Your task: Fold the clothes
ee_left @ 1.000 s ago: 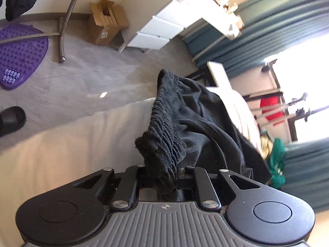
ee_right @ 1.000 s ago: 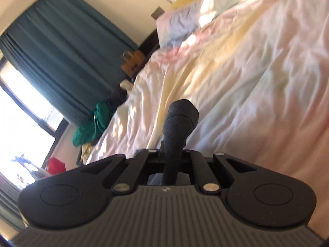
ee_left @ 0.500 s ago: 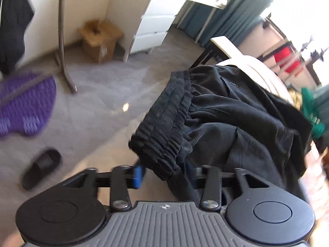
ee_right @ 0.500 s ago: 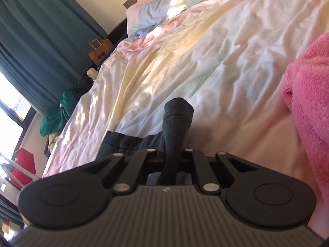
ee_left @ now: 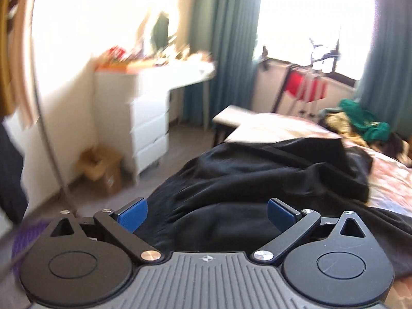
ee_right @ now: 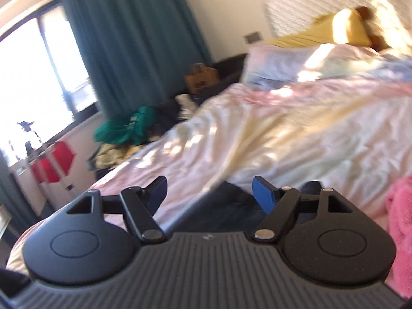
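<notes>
Both grippers spread wide, nothing pinched. Left gripper [ee_left: 207, 212] hung low in the left wrist view, blue pads [ee_left: 132, 212] apart on either side of the black garment [ee_left: 270, 177], which filled the centre of that frame as a rumpled heap on the near end of the bed [ee_left: 278, 126]. Right gripper [ee_right: 209, 193] likewise open at lower centre of its own view, with only a dark strip of the same garment [ee_right: 231, 200] showing just beyond the fingers and pale bedding [ee_right: 296, 134] spreading to the upper right.

Likely trouble from here: cloth lay loose and unevenly bunched, close to the left side of the bed, so any pull toward the lower left of the left view would probably drag it off onto the floor [ee_left: 164, 152]. A regrip on a fold instead of a hem would probably lift several layers at once and spoil the fold. Motion blur in both views made seams hard to pick out.

Room to work: wide open bedding across centre and right of the right view. Limits there: pink blanket [ee_right: 400, 221] at the right edge, clothes pile [ee_right: 123, 131] at centre left. In the left view, white drawers [ee_left: 146, 126] and cardboard box [ee_left: 101, 164] stood on the floor at centre left, well apart from the garment.
</notes>
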`<state>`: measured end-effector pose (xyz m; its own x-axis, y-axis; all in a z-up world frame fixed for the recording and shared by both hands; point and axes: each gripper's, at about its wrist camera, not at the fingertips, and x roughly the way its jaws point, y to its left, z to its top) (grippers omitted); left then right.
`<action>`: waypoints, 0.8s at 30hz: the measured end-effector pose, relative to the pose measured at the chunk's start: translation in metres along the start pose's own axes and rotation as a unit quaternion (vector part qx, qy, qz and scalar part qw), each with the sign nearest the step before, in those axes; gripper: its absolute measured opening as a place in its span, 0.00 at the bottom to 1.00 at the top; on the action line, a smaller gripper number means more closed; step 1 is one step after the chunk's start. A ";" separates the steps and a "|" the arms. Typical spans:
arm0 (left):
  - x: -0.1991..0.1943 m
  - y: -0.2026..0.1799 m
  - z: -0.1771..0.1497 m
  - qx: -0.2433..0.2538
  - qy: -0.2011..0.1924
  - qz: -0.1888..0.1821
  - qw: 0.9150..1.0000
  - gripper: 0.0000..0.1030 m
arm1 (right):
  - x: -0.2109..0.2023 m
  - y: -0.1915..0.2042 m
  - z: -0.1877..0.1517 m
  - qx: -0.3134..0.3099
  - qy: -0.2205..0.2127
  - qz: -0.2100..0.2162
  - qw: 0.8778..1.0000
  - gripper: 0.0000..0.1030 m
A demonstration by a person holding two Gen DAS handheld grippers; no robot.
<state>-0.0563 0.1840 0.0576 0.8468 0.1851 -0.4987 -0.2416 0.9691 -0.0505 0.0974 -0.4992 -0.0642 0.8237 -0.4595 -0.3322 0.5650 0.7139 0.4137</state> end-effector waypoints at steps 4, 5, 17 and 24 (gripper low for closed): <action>0.006 -0.063 0.000 0.038 -0.021 -0.042 0.998 0.98 | -0.024 0.043 -0.006 -0.046 0.015 0.104 0.993 0.73; 0.010 -0.078 0.000 0.042 -0.022 -0.053 0.997 0.98 | -0.029 0.052 -0.009 -0.059 0.016 0.121 0.991 0.73; 0.093 -0.222 -0.023 0.098 -0.025 -0.124 0.987 0.98 | -0.050 0.101 -0.044 -0.103 0.059 0.223 0.967 0.73; 0.139 -0.225 -0.063 0.116 -0.035 -0.114 0.986 0.97 | -0.045 0.107 -0.052 -0.100 0.059 0.223 0.968 0.73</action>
<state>0.0863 -0.0185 -0.0548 0.8994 -0.0388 -0.4354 0.0665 0.9966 0.0486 0.1181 -0.3745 -0.0489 0.9659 -0.0262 -0.2576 0.1238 0.9205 0.3707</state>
